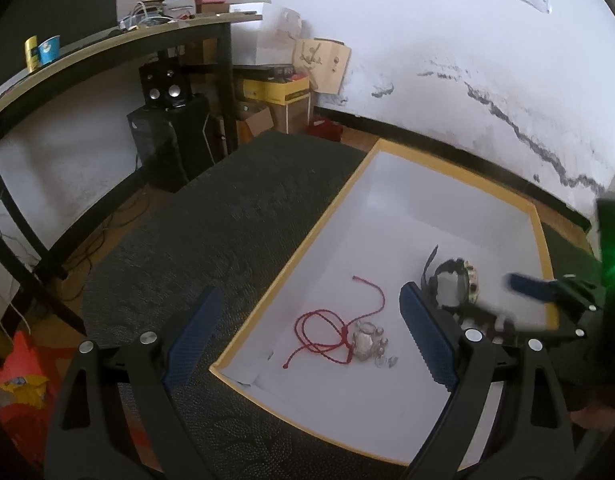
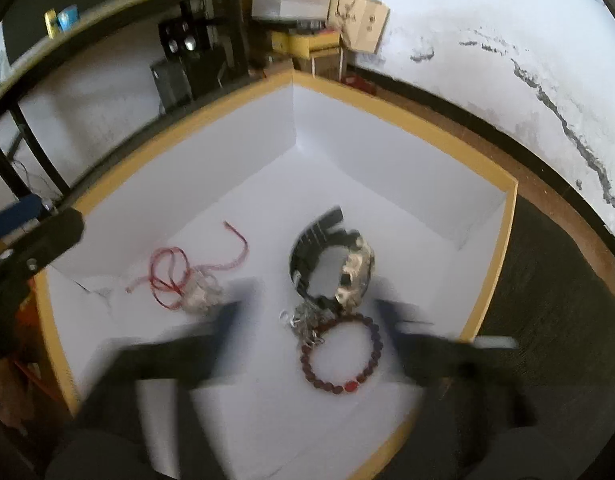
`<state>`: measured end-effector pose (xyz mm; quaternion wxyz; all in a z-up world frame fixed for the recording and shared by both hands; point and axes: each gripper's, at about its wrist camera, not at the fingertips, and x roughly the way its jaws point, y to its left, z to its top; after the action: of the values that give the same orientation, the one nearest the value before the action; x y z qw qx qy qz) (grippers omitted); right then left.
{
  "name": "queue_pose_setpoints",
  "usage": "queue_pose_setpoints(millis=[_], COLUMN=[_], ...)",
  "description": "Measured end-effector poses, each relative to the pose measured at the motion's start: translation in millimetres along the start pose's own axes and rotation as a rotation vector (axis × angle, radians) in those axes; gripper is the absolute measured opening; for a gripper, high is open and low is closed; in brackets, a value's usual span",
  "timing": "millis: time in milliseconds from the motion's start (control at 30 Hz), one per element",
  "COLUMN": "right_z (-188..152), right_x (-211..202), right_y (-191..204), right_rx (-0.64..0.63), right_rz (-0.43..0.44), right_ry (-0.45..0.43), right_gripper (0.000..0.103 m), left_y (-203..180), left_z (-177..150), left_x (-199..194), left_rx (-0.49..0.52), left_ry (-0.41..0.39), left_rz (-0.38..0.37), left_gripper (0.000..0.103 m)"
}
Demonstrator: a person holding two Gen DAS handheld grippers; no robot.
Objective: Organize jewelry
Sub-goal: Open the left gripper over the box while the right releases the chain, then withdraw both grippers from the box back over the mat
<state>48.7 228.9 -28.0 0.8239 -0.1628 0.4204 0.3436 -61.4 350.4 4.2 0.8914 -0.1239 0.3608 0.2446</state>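
Note:
A white box with a yellow rim (image 1: pixel 307 236) (image 2: pixel 495 256) lies on a dark rug. In it are a red cord with a clear charm (image 1: pixel 327 332) (image 2: pixel 175 272), a black watch (image 1: pixel 447 284) (image 2: pixel 331 256), a silver chain (image 2: pixel 303 324) and a dark red bead bracelet (image 2: pixel 339 356). My left gripper (image 1: pixel 307 336) is open above the box's left edge, empty. My right gripper (image 2: pixel 307 320), blurred by motion, is open above the bracelet and chain; it also shows in the left wrist view (image 1: pixel 547 292) at the right.
A dark patterned rug (image 1: pixel 207 232) surrounds the box. A black-framed desk (image 1: pixel 107 48) with speakers and a computer tower beneath stands at the left. Cardboard boxes (image 1: pixel 275 92) sit by the white wall. Orange bags (image 1: pixel 19 376) lie at the lower left.

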Motion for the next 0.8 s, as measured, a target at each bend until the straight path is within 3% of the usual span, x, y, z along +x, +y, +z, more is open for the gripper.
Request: queue_pose_setpoints(millis=[333, 600, 800], right_z=[-2.1, -28.5, -71.7], right_x=[-52.7, -104.6, -146.7], right_y=[-16.7, -78.2, -146.4], right_rx=[-0.012, 0.084, 0.213], right_rz=[-0.047, -0.142, -0.252], right_ry=[-0.100, -0.125, -0.127], right_gripper=[0.096, 0.096, 0.096], left_y=[-19.4, -100.6, -171.1], left_z=[8.6, 3.4, -4.5], left_x=[-10.9, -23.0, -34.7], left_rx=[-0.021, 0.094, 0.164], left_ry=[-0.029, -0.032, -0.030], left_rz=[-0.015, -0.106, -0.184], left_gripper=[0.094, 0.097, 0.097])
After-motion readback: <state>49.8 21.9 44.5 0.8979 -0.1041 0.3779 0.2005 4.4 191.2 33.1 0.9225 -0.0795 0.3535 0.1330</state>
